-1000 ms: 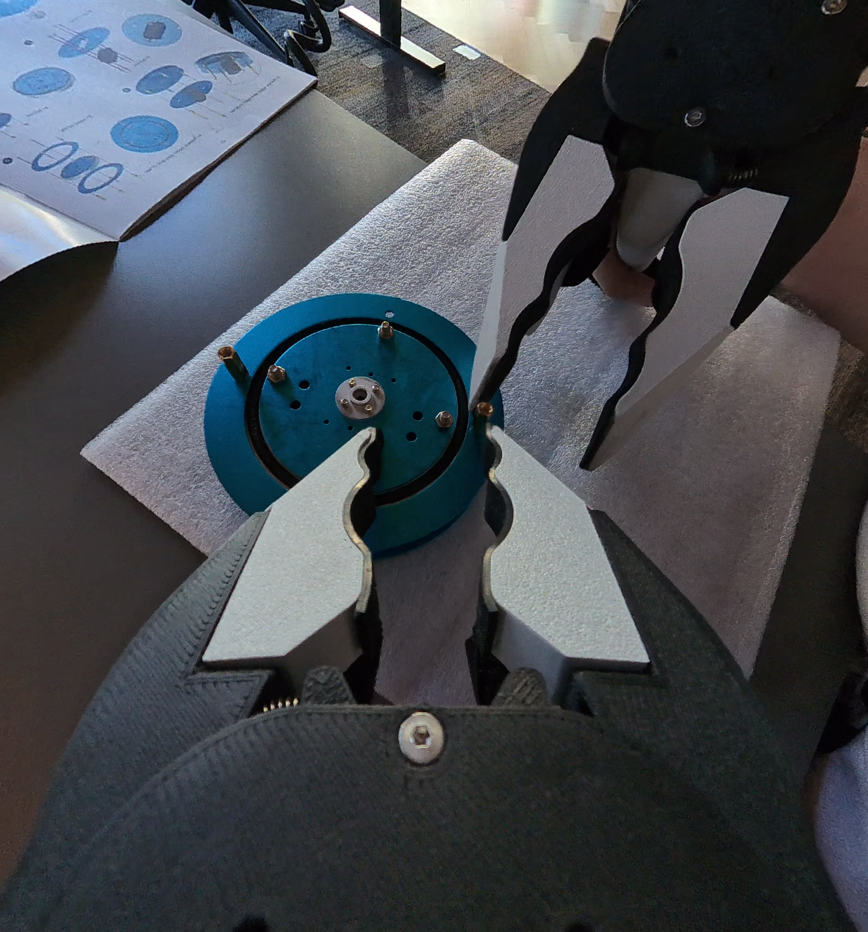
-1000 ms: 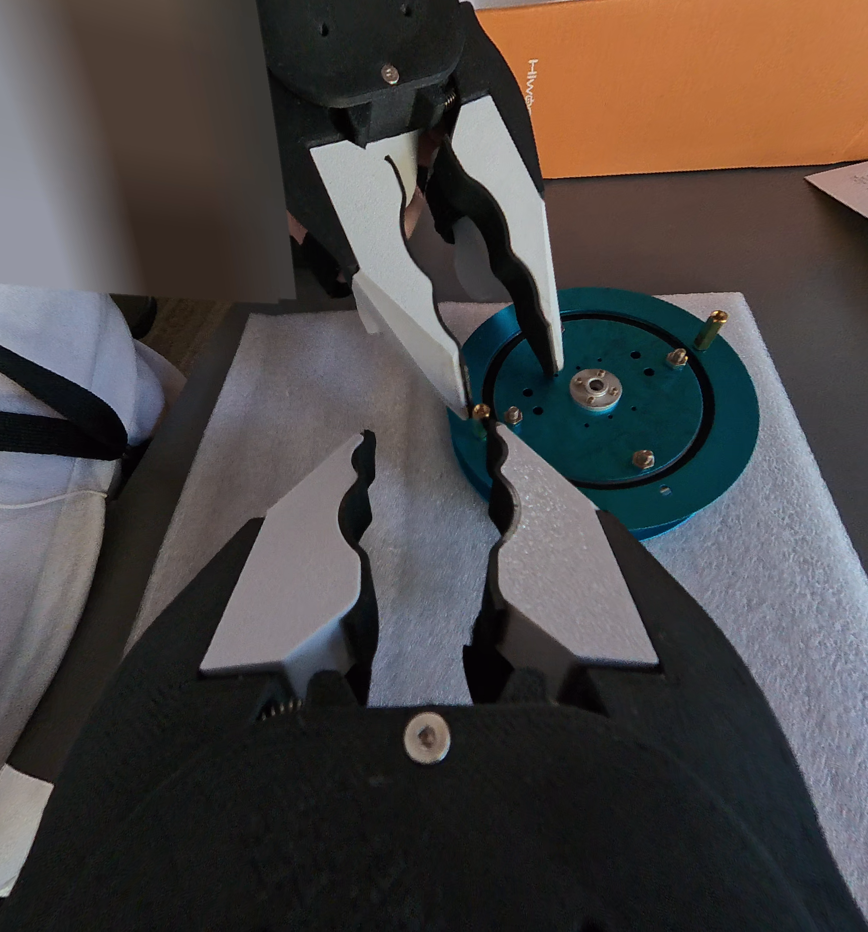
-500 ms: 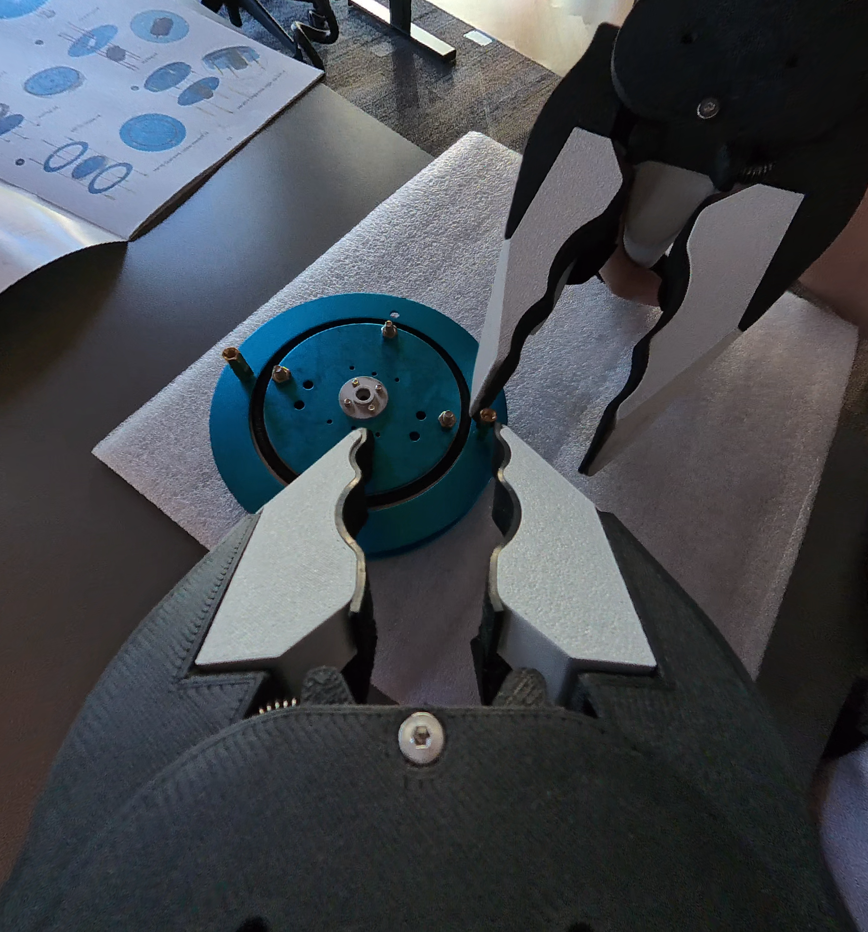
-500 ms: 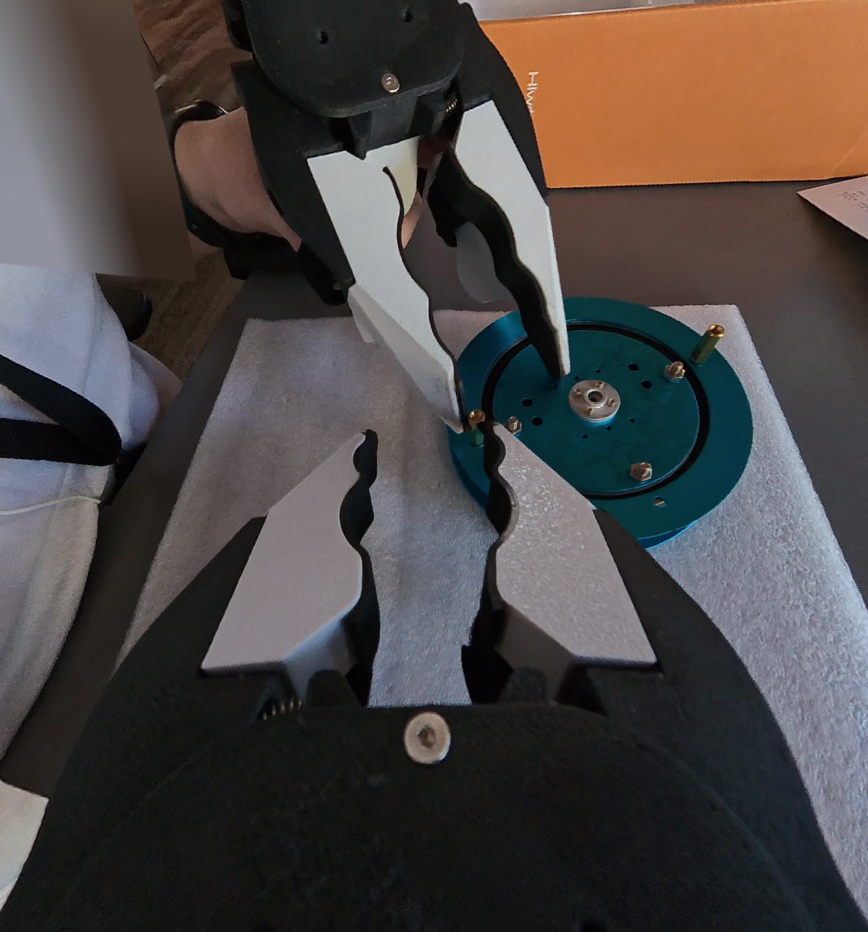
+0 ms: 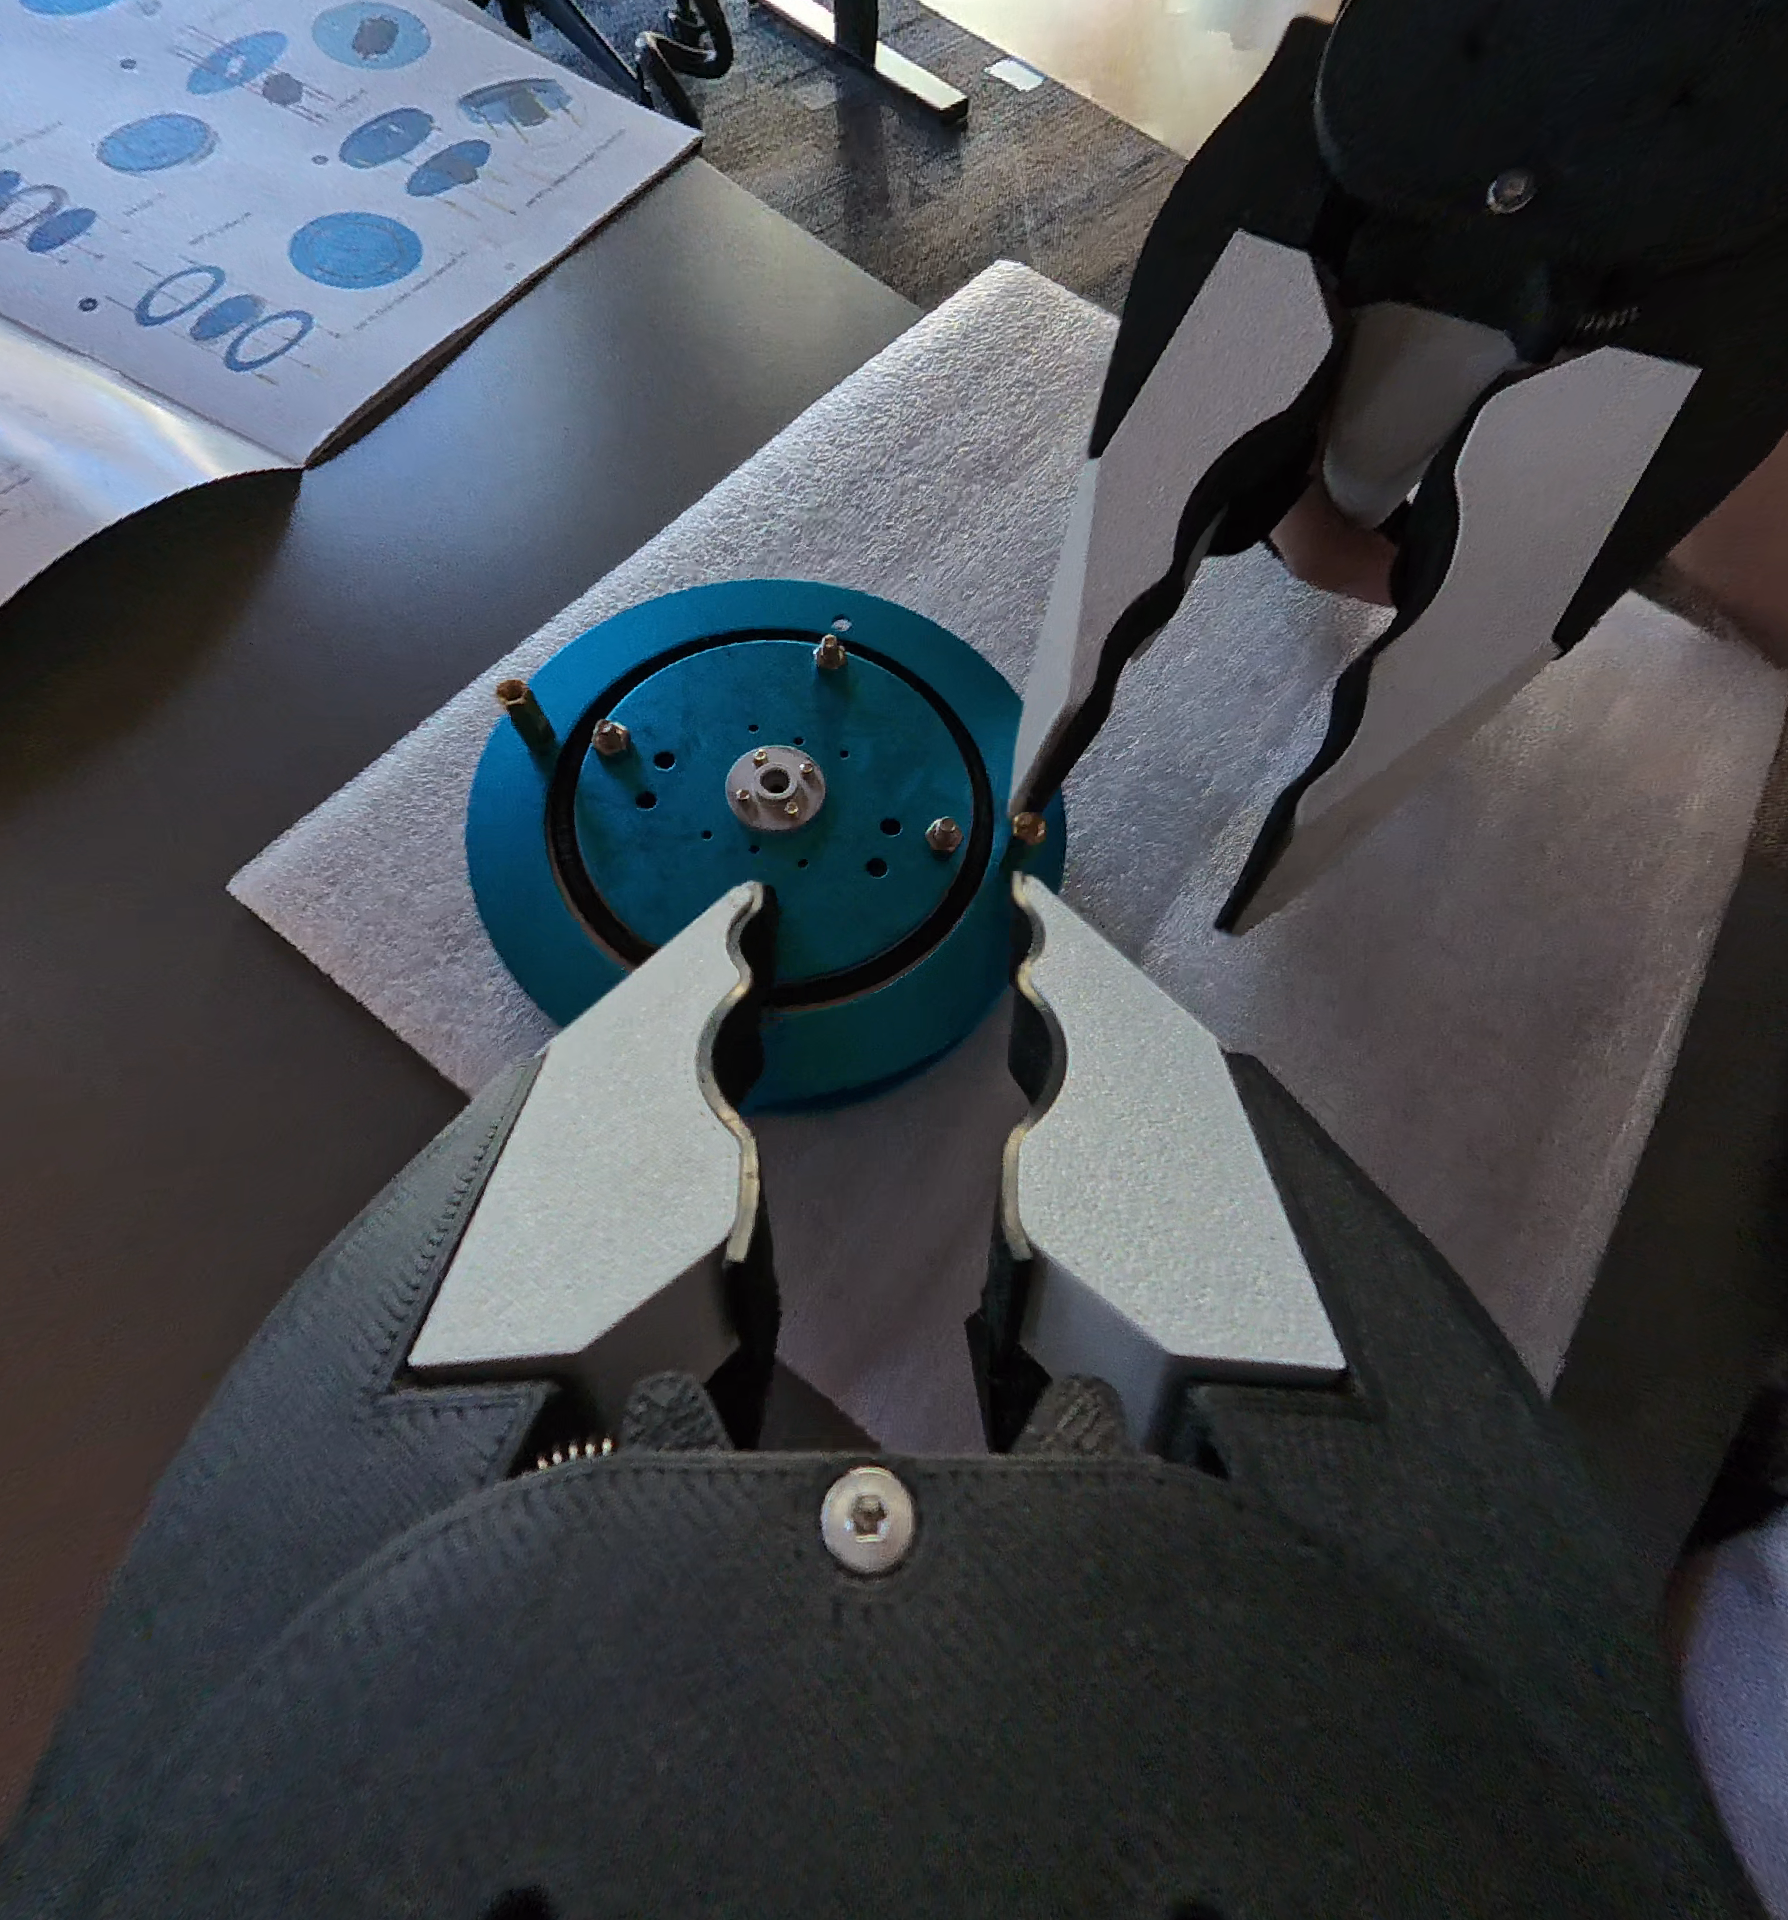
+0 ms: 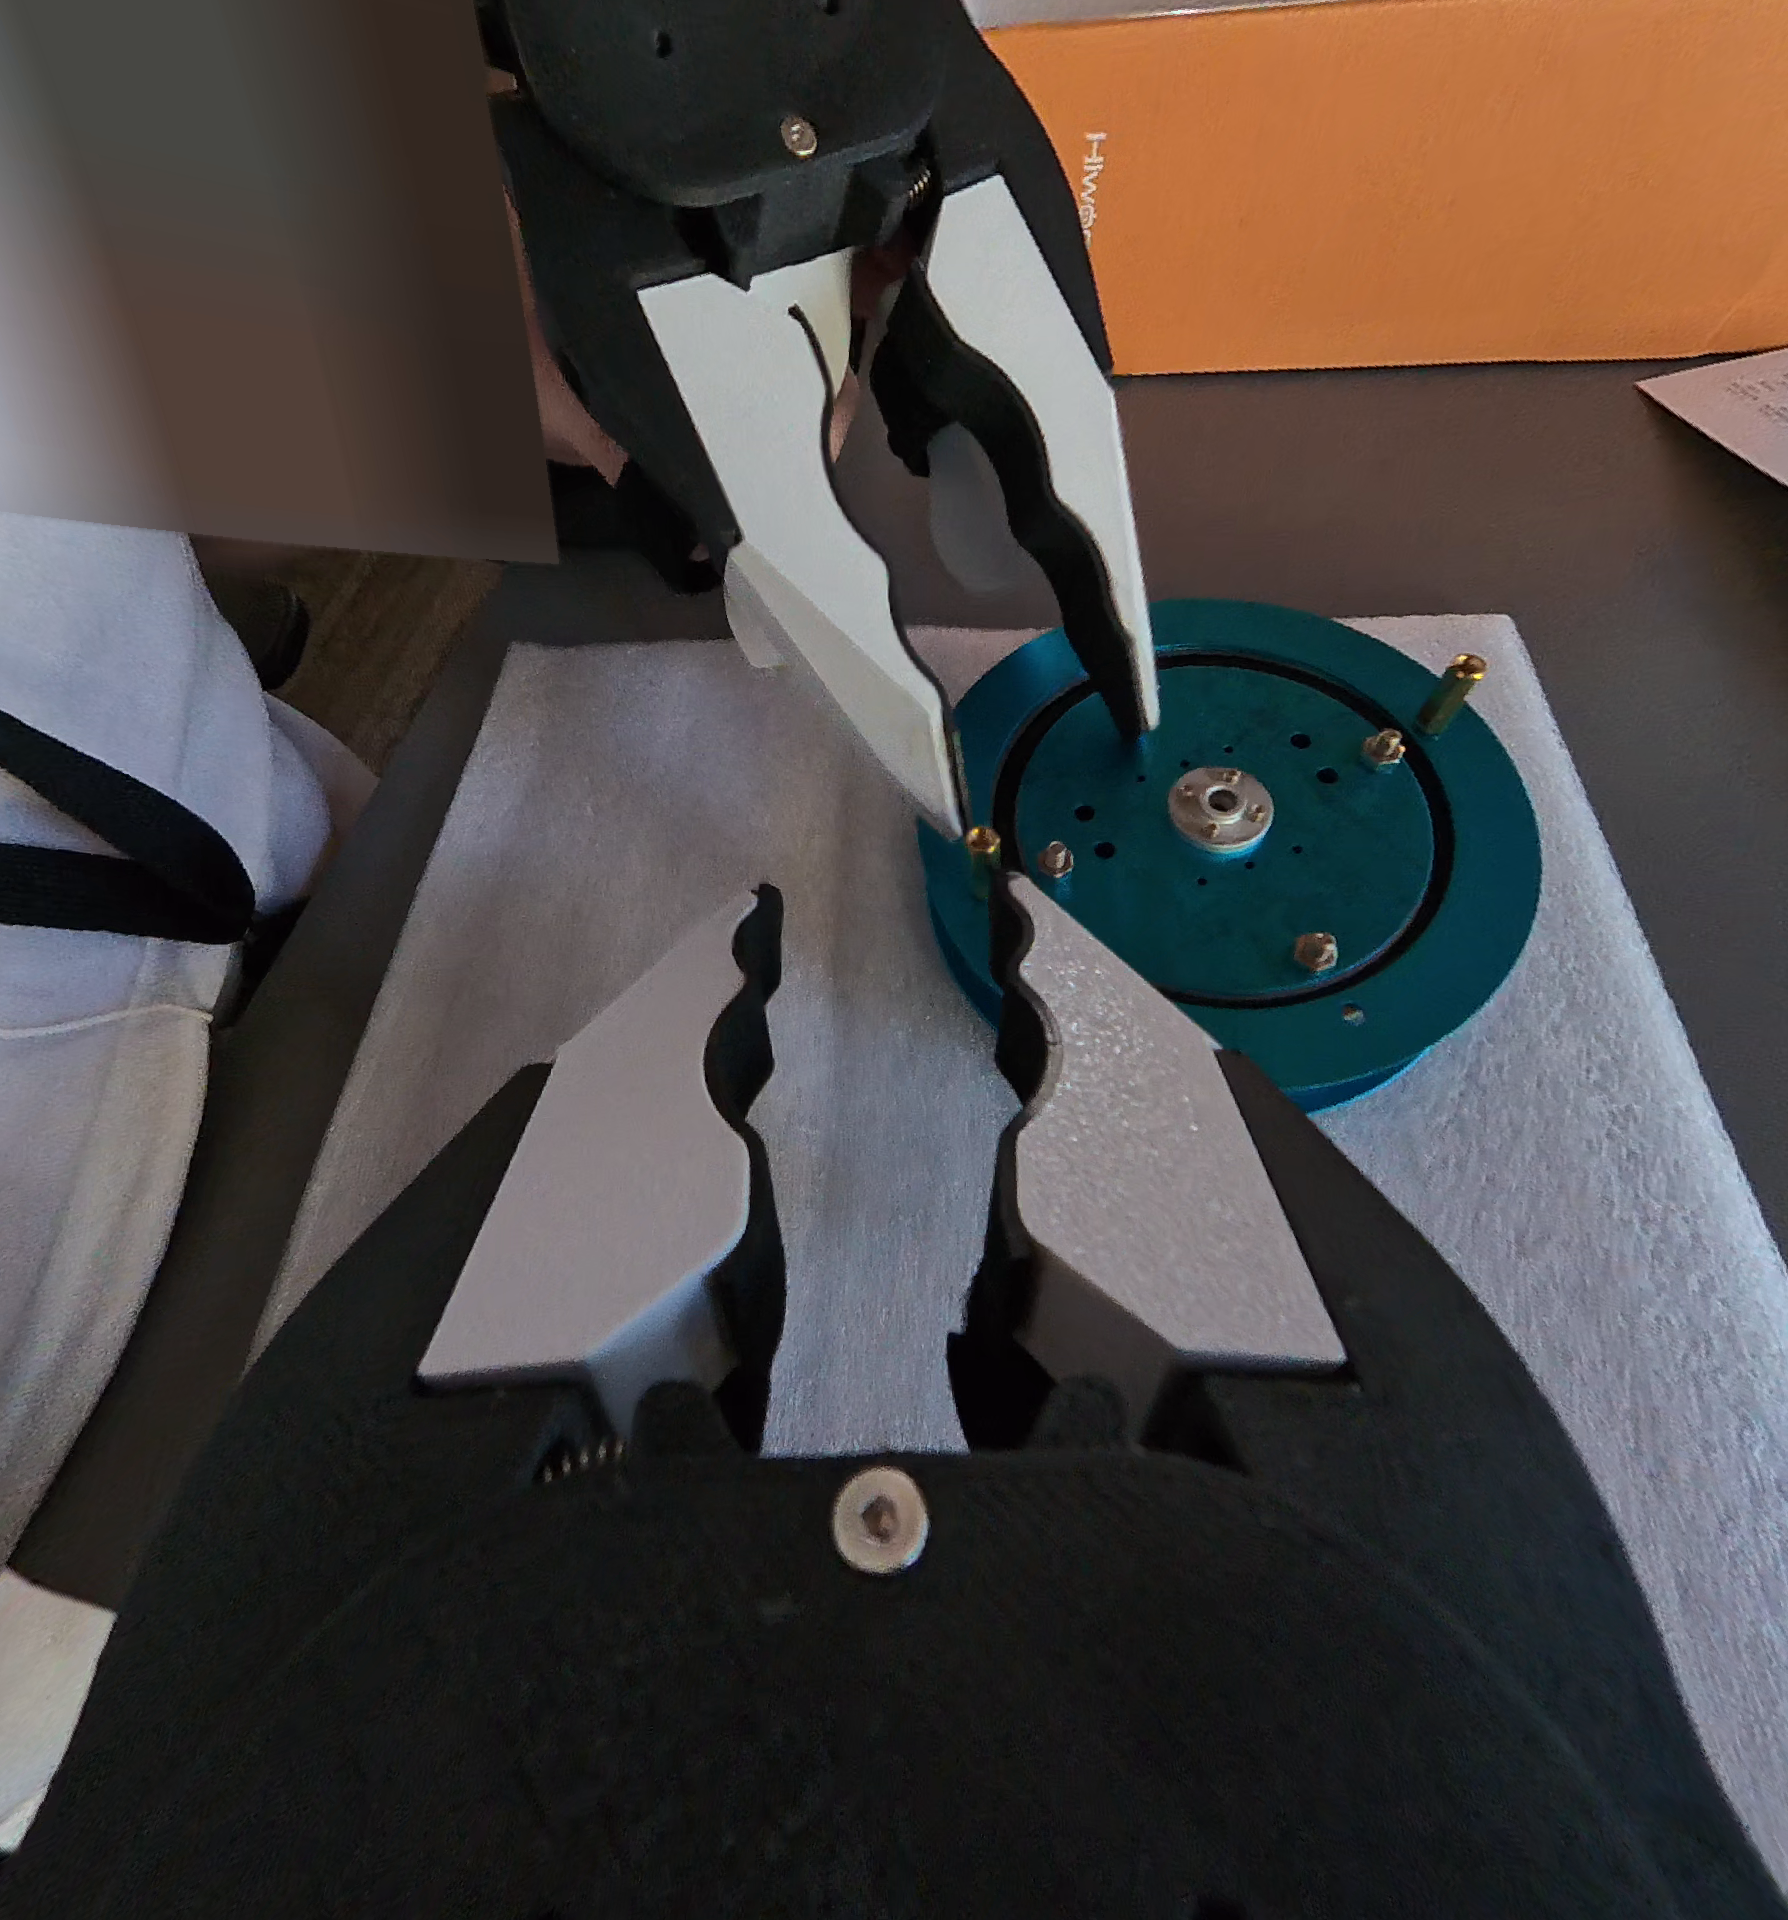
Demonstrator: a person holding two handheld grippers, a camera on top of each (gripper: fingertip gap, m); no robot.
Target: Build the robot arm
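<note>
Blue disc (image 5: 765, 904) w/ brass standoffs lies flat on white foam sheet (image 5: 1389, 1039) on dark surface (image 5: 246, 935), booklet (image 5: 194, 208) at far left & orange box (image 6: 1441, 187) behind. Left gripper (image 5: 888, 894): fingers wide, holding nothing, hovering over disc's near edge, right tip just beside the rim standoff (image 5: 1027, 828). Right gripper (image 6: 890, 894): fingers wide too, empty, over the foam at disc's edge, one tip close by same standoff (image 6: 983, 847); can't tell if either tip touches it.
</note>
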